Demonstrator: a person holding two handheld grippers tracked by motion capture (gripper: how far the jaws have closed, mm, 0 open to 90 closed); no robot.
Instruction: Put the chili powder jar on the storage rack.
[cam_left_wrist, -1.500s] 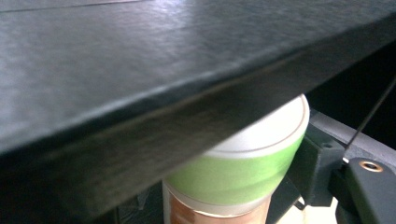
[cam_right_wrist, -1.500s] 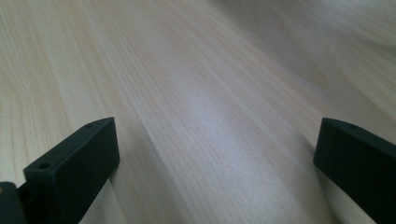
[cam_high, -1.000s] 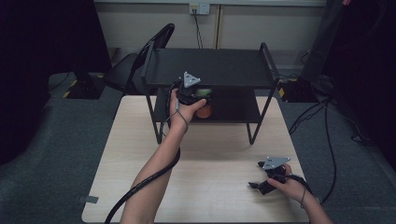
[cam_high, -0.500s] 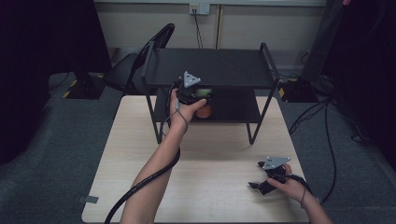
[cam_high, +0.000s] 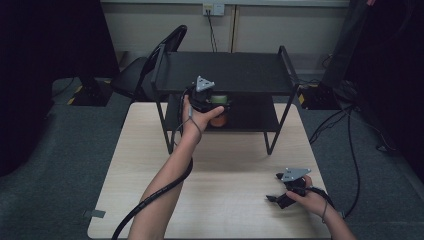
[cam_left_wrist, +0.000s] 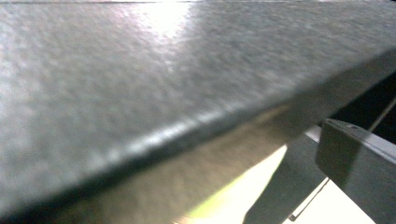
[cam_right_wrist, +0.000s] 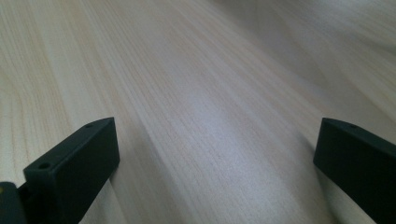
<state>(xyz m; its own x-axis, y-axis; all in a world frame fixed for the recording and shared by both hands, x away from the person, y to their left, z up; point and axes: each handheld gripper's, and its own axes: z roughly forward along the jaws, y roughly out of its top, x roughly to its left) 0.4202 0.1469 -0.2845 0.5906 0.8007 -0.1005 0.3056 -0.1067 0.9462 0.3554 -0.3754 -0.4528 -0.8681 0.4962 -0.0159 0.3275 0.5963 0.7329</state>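
My left gripper (cam_high: 219, 105) reaches into a black two-tier rack (cam_high: 225, 72), under its top shelf. Its jaws have just been opening and stand wide apart; one of its fingers (cam_left_wrist: 345, 154) shows at the right of the left gripper view, below the blurred shelf edge (cam_left_wrist: 187, 126). An orange and green object (cam_high: 221, 120) sits on the lower shelf right at the gripper's tip, partly hidden by the hand, and I cannot tell whether it lies between the jaws. My right gripper (cam_high: 274, 199) rests on the table at the front right, open (cam_right_wrist: 215, 163), with bare wood between its fingers.
The rack stands at the far side of the pale wooden table (cam_high: 225, 175). A black chair (cam_high: 150, 70) is behind the rack's left end. Cables (cam_high: 350, 150) run over the floor on the right. A thick cable (cam_high: 155, 195) trails along the left forearm.
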